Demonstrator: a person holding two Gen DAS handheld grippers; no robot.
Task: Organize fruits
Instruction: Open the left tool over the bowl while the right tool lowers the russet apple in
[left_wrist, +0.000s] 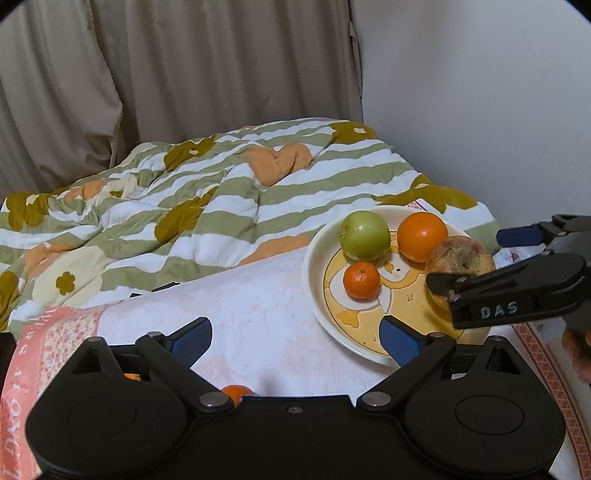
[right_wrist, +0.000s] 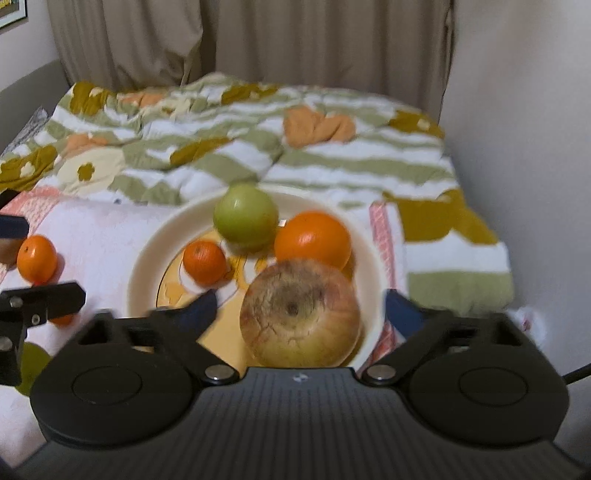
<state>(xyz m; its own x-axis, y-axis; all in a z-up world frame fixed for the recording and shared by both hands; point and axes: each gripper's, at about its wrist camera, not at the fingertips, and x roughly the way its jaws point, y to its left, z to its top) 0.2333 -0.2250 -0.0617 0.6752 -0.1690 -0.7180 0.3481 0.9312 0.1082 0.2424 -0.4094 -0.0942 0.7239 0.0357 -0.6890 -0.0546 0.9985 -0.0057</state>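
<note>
Right wrist view: plate (right_wrist: 142, 254) on the bed holds a green apple (right_wrist: 245, 216), orange (right_wrist: 313, 240), mandarin (right_wrist: 204, 263) and blemished apple (right_wrist: 300, 313); a second mandarin (right_wrist: 37, 258) lies left, off the plate. Right gripper (right_wrist: 301, 308) jaws released, straddling the blemished apple. Left gripper (left_wrist: 295, 338) jaws released, empty.

A beige curtain (left_wrist: 184, 74) hangs in vertical folds across the rear of the room. A plain white wall (left_wrist: 480, 110) adjoins it on the right. Below the curtain lies a rumpled quilt (left_wrist: 229, 199) with green and white stripes, olive flowers and orange hearts. A pale pink patterned cloth (left_wrist: 240, 314) covers the nearer surface. Lighting is soft and even.
</note>
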